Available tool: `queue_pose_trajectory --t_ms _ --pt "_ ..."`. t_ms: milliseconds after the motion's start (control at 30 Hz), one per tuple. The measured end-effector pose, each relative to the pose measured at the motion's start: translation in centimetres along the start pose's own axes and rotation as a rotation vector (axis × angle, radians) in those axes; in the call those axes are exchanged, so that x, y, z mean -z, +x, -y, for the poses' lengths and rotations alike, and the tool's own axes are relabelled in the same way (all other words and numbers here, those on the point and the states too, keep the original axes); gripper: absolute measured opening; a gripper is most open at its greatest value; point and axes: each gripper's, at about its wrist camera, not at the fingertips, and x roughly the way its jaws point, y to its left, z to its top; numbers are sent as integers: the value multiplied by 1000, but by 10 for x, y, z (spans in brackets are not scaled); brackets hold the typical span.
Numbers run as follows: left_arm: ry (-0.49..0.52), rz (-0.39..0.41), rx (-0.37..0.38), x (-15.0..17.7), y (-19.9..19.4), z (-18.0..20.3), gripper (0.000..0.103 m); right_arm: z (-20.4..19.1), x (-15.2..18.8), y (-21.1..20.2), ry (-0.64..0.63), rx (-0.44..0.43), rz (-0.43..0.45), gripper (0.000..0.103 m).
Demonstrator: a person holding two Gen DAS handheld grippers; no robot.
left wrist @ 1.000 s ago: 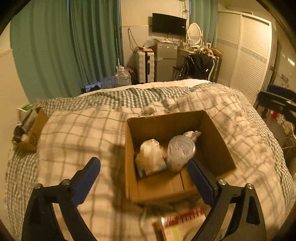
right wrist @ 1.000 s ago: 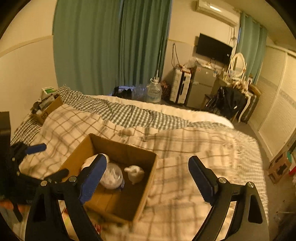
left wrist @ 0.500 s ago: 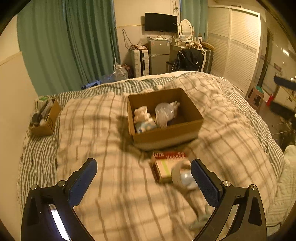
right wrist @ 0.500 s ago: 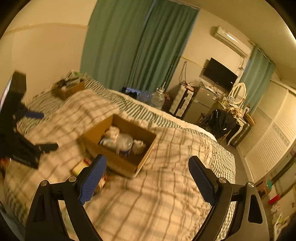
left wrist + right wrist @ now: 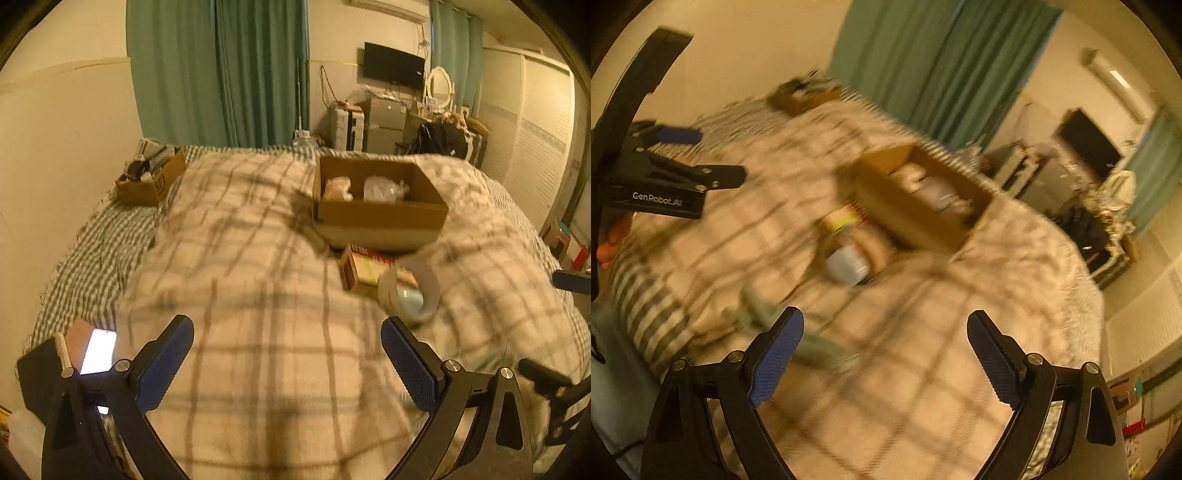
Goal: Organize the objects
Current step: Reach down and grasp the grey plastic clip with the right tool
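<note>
Left gripper [image 5: 288, 363]: jaws stand wide apart with nothing between them, hanging over the plaid blanket [image 5: 258, 295] on the bed; it also shows at the left edge of the right wrist view
Right gripper [image 5: 884, 356]: jaws spread wide and empty, above the same blanket; the view is blurred
Cardboard box [image 5: 380, 206]: open-topped, resting on the blanket towards the far side of the bed; inside lie a pale crumpled bundle [image 5: 336, 188] and a clear plastic wrapped item [image 5: 384, 188] side by side
Flat packet [image 5: 365, 269]: red and cream, lying on the blanket just in front of the box, outside it
Roll of tape [image 5: 410, 291]: pale, tilted on its side, touching the near right corner of the packet; something light blue shows through its hole
Grey-green item [image 5: 764, 314]: on the blanket near the right gripper's left jaw, too blurred to identify
Second box [image 5: 153, 177]: smaller cardboard box with clutter, at the far left corner of the bed by the wall
Curtains [image 5: 221, 74]: green, behind the bed
</note>
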Motion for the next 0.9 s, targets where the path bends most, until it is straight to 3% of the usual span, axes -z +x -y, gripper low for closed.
queue_pose_trajectory --t_ms 367,733,800,900 --pt "-35 -69 25 19 18 -12 103 -39 3 45 -147 -59 -131 86" --pt "-73 -105 28 22 28 -24 103 -60 4 60 -228 -115 -186 83" --pt "-65 -105 24 22 27 -24 103 -61 3 67 -207 -133 -185 79" --pt "-60 -106 19 22 27 -24 103 -65 -2 73 -192 -142 -172 58"
